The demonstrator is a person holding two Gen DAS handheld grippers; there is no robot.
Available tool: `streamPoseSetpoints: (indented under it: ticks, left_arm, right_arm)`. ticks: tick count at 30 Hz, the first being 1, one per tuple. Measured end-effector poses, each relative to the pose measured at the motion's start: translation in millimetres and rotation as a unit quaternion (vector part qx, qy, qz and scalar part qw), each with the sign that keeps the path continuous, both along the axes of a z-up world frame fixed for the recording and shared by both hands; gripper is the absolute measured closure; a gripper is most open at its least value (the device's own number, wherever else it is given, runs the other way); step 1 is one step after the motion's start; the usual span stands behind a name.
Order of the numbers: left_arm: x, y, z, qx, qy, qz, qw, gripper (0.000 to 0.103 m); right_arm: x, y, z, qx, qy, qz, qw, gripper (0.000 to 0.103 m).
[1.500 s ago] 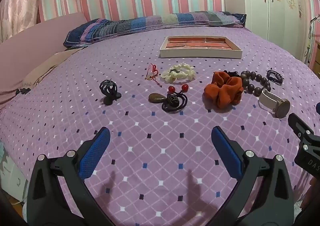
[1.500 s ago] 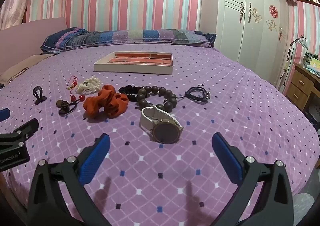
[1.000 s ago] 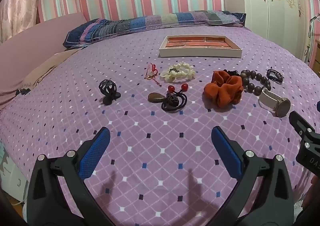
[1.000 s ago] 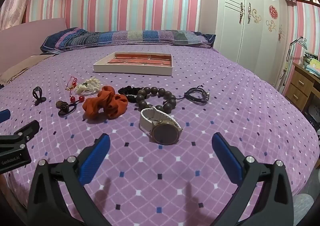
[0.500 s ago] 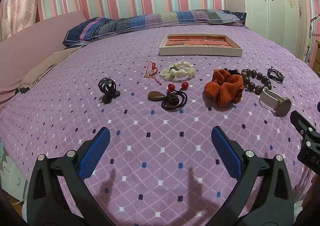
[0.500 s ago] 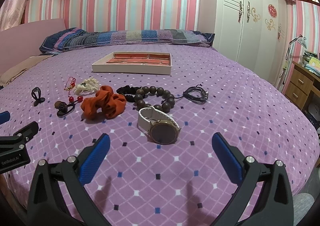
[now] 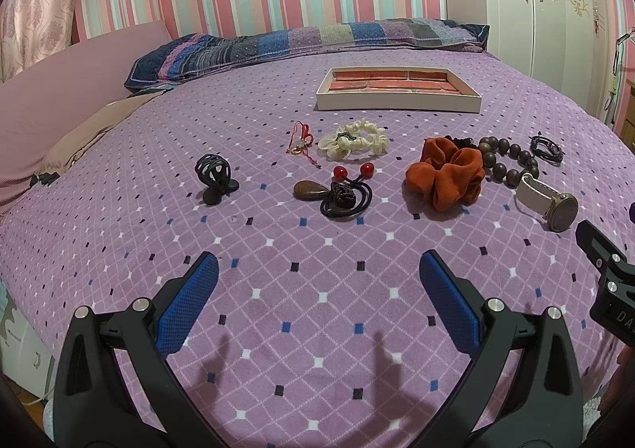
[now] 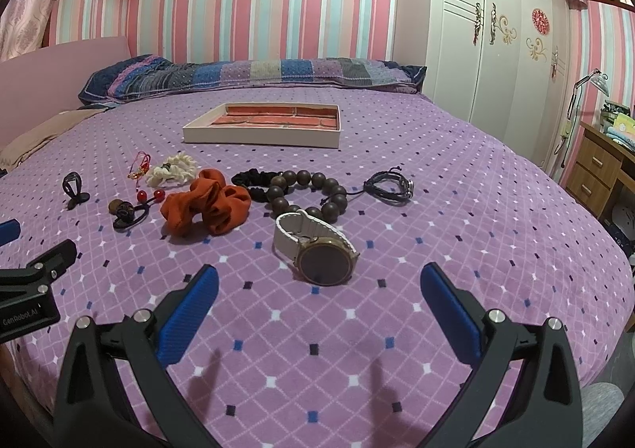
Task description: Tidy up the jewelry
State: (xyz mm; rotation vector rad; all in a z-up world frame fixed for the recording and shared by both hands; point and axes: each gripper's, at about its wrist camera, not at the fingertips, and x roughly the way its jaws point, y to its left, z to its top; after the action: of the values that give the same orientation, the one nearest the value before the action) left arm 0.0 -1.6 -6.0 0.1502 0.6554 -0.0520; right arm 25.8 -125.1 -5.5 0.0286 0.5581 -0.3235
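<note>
Both tools hover low over the bed (image 8: 476, 210), each with its blue fingers spread wide and holding nothing: the left gripper (image 7: 317, 281) faces the hair ties (image 7: 345, 194), the right gripper (image 8: 317, 285) sits just short of the watch (image 8: 317, 249). The jewelry lies scattered in a loose row, and the tray (image 8: 262, 130) waits well behind it, seemingly bare. The watch touches the beads (image 8: 309, 190), so a careless pinch might drag both. The soft cover could bunch between the fingers, and the thin cord bracelet (image 8: 391, 186) looks easy to miss.
</note>
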Motion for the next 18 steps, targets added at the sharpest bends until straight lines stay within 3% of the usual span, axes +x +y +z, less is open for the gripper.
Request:
streamPoseSetpoints:
  ticks: [18]
  left_arm:
    - [0.7, -0.2, 1.7, -0.001, -0.001, 0.001, 1.0000, 0.005]
  right_arm:
    - [-1.0, 1.3, -0.4, -0.003, -0.003, 0.000, 1.000, 0.004]
